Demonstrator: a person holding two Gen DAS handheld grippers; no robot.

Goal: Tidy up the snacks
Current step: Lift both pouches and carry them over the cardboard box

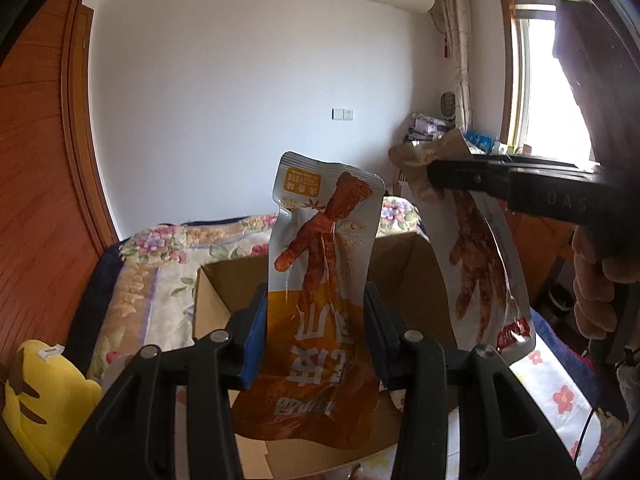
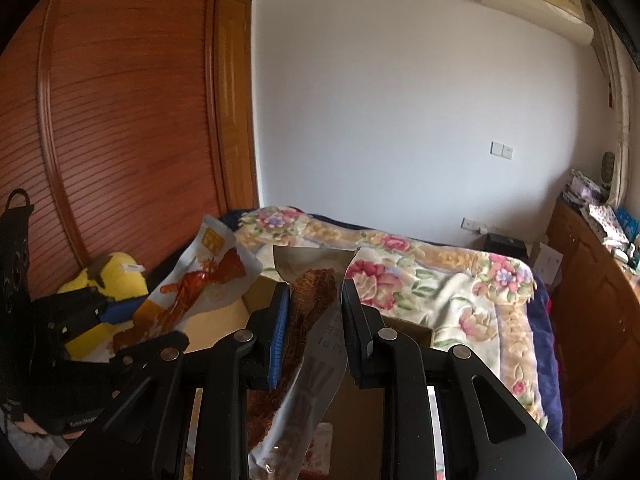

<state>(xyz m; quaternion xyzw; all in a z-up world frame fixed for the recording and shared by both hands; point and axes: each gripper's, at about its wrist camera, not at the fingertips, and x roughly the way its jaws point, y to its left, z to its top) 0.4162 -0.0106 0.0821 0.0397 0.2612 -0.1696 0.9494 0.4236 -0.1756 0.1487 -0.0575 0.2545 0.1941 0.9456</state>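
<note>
My left gripper is shut on an orange and silver snack pouch with a chicken-foot picture, held upright above an open cardboard box on the bed. My right gripper is shut on a second silver snack pouch, also held over the box. In the left wrist view the right gripper comes in from the right and grips its pouch near the top. In the right wrist view the left gripper and its pouch are at the left.
The box sits on a bed with a floral blanket. A yellow plush toy lies at the left. A wooden wardrobe stands behind, and a wooden cabinet with clutter stands at the right. A window is at the far right.
</note>
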